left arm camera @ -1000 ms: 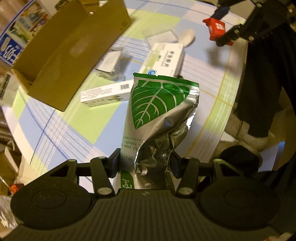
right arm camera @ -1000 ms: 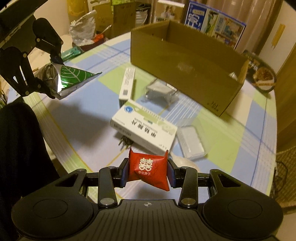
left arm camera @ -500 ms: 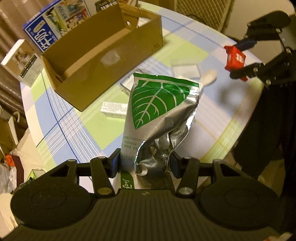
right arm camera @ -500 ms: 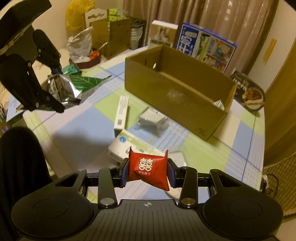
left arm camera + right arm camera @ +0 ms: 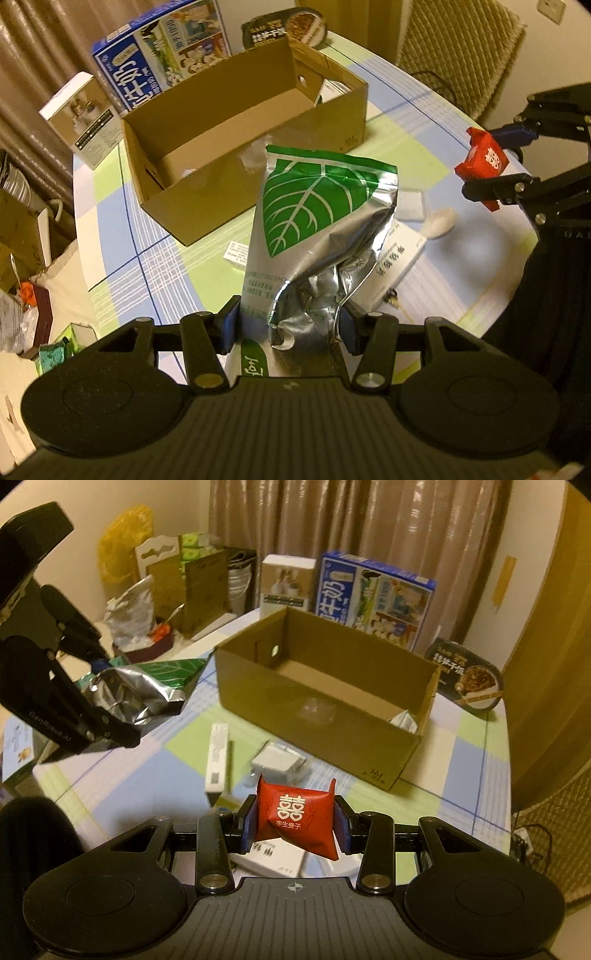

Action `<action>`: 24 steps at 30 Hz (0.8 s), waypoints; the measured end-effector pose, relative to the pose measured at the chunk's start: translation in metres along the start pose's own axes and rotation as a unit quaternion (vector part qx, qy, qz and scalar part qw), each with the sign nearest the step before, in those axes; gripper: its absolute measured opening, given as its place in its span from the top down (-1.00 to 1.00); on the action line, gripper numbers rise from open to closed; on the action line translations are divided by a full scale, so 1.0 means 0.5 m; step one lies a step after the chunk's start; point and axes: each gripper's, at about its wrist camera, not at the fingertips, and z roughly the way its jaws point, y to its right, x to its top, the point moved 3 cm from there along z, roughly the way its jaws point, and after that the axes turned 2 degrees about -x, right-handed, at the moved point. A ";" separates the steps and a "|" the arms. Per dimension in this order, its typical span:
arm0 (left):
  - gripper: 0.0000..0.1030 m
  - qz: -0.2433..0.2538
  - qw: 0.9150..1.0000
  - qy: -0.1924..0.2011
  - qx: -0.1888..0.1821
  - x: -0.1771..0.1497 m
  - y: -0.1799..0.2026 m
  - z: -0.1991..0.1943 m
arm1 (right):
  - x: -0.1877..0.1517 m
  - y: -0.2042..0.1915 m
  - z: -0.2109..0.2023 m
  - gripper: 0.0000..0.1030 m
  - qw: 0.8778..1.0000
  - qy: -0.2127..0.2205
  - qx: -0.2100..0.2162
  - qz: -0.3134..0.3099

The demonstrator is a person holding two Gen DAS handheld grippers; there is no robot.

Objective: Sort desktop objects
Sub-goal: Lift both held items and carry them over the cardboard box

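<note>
Two grippers are loaded and raised above the desk (image 5: 476, 760), so the step in hand appears to be the carry toward the open cardboard box (image 5: 236, 122). The left gripper (image 5: 288, 328) has its jaws closed on the crumpled lower part of a silver foil pouch (image 5: 317, 221) printed with a green leaf; the pouch stands up in front of the camera, its top edge overlapping the near wall of the box in the left wrist view. The right gripper (image 5: 295, 823) has its jaws closed on the two sides of a small red candy packet (image 5: 295, 816) bearing a white double-happiness mark, held clear of the desk, with the box ahead and slightly to the right. The box interior is mostly bare; a small silvery item (image 5: 404, 720) lies in its right near corner. On the desk in front of the box remain a long white carton (image 5: 218, 760), a flat clear-wrapped pack (image 5: 277, 760), a white medicine box (image 5: 399, 262) and a white plastic spoon (image 5: 441, 223). The next move calls for bringing each load over the box rim, one at a time to keep the grippers apart, then opening the jaws once the item is inside the walls. The limp pouch may catch on the near wall if it is carried too low.
</note>
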 end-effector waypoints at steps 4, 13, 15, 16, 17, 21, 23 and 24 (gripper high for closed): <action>0.06 -0.034 0.999 0.006 0.002 0.018 -0.012 -0.001 | 0.012 0.022 0.007 0.25 1.000 0.005 -0.001 0.021; 0.07 -0.081 0.997 0.010 0.002 0.056 -0.035 0.010 | 0.038 0.066 0.029 0.25 0.998 0.017 -0.011 0.062; 0.07 -0.083 0.996 0.011 0.005 0.063 -0.037 0.013 | 0.047 0.078 0.031 0.25 0.997 0.022 -0.012 0.069; 0.07 -0.085 0.996 0.012 0.005 0.066 -0.039 0.015 | 0.053 0.084 0.033 0.25 0.997 0.024 -0.012 0.074; 0.07 -0.088 0.996 0.011 0.004 0.070 -0.041 0.016 | 0.059 0.091 0.034 0.25 0.996 0.026 -0.012 0.079; 0.07 -0.100 0.995 0.012 0.003 0.089 -0.051 0.026 | 0.085 0.111 0.041 0.25 0.995 0.031 -0.015 0.091; 0.07 -0.106 0.994 0.012 0.000 0.102 -0.058 0.032 | 0.099 0.119 0.046 0.25 0.995 0.035 -0.016 0.094; 0.07 -0.110 0.994 0.012 0.000 0.109 -0.062 0.035 | 0.107 0.123 0.049 0.25 0.995 0.037 -0.017 0.096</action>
